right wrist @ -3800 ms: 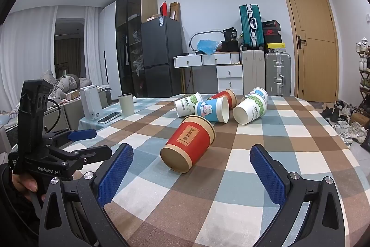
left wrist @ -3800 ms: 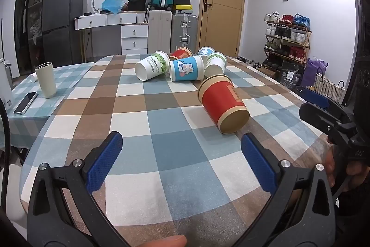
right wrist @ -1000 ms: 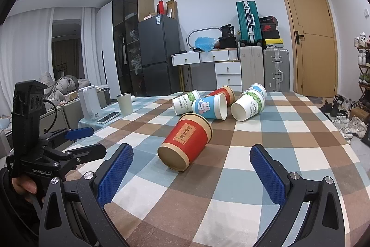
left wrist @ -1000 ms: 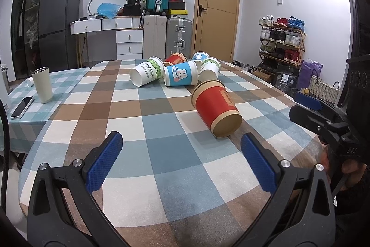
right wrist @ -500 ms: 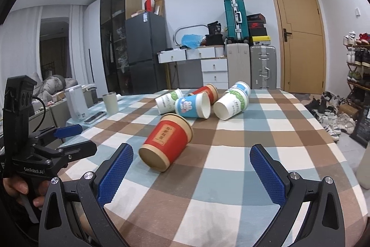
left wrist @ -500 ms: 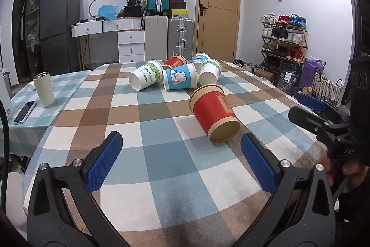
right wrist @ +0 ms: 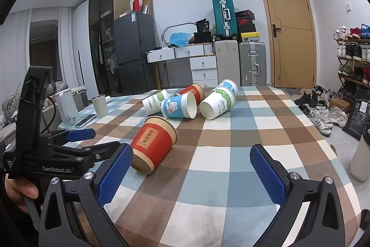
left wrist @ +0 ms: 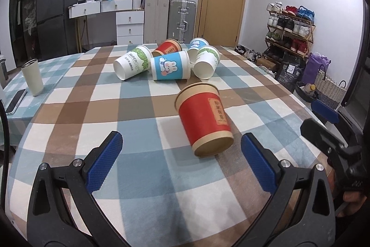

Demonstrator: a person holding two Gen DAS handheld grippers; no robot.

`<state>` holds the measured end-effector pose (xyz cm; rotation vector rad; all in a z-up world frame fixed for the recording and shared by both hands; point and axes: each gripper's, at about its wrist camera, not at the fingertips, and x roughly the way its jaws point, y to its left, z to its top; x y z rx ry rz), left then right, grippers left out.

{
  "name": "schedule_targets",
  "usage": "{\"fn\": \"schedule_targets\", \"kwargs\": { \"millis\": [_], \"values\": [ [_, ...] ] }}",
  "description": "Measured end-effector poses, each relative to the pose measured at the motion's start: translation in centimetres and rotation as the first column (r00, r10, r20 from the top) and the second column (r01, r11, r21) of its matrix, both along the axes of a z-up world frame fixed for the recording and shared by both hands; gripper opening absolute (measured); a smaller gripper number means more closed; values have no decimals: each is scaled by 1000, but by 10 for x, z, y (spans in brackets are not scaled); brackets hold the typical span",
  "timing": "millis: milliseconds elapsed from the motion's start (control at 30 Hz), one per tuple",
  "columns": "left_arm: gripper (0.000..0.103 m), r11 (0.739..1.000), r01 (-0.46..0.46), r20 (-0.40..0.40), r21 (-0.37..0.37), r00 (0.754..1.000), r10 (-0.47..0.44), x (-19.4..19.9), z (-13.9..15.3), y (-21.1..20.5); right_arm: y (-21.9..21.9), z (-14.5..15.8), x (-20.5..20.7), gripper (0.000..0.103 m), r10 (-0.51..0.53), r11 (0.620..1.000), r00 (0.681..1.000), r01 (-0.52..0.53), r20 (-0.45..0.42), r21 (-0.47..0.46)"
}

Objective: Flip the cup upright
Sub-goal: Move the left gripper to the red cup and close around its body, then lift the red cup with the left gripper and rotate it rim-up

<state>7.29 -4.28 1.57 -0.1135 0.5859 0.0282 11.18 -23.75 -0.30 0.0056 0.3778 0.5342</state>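
A red paper cup [left wrist: 204,119] lies on its side on the checked tablecloth [left wrist: 97,112], base toward me; it also shows in the right wrist view [right wrist: 153,141]. My left gripper [left wrist: 182,162] is open and empty just in front of the cup. My right gripper [right wrist: 190,174] is open and empty, with the cup just beyond its left finger. Farther back lie a blue rabbit cup [left wrist: 170,68], a white and green cup [left wrist: 131,63], another white and green cup [left wrist: 205,63], a red cup [left wrist: 167,48] and a blue cup [left wrist: 196,43], all on their sides.
A cream tumbler [left wrist: 32,76] stands upright at the left beside a phone [left wrist: 15,97]. A white kettle [right wrist: 67,110] stands farther left. The table edge runs along the right, with a shoe rack [left wrist: 289,29] and bags beyond it.
Both grippers have moved closer to the red cup; it now sits larger and nearer the fingers in both views. The right view has swung rightward. The cups have not moved.
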Motion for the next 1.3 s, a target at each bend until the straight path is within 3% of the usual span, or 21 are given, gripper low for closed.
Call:
{"fn": "schedule_targets", "kwargs": {
  "millis": [133, 600, 767, 1300],
  "values": [
    [102, 1000, 16, -30, 4, 999, -16, 19, -2, -13, -1, 0, 2, 103, -5, 1000, 1000, 5, -7, 2],
    [81, 999, 33, -135, -21, 990, -36, 72, -16, -27, -4, -2, 4, 103, -8, 1000, 1000, 8, -18, 8],
    [57, 998, 37, -178, -56, 983, -46, 84, -23, -25, -4, -2, 4, 103, -10, 1000, 1000, 10, -19, 11],
    [57, 996, 22, -145, -90, 989, -35, 70, -10, -16, -2, -2, 2, 103, 1, 1000, 1000, -1, -9, 19]
  ]
}}
